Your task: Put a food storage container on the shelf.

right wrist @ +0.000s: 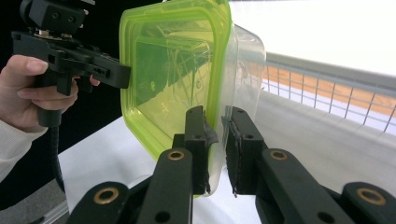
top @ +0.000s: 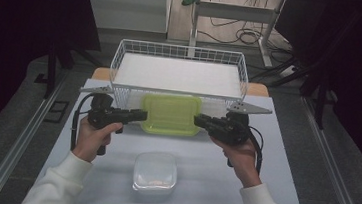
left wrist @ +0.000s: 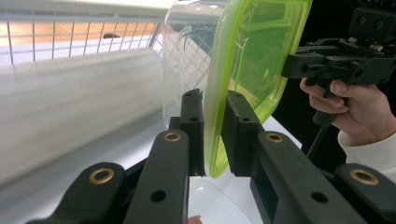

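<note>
Near the counter's [top: 261,190] front edge sits a clear tub [top: 155,172]. Beyond it, left tongs [top: 140,114] and right tongs [top: 198,120] each clench an end rim of the green-lidded container [top: 170,113], likely to keep it level, lifted before the wire basket [top: 181,57] at the far edge, which offers open room

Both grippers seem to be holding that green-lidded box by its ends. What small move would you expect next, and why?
Probably a short carry forward, over the wire basket's near wall, then down inside. The left gripper and right gripper each clamp an end rim of the green-lidded box, which sits level just in front of the basket, whose white floor looks bare. A second clear box waits nearer the person.
</note>
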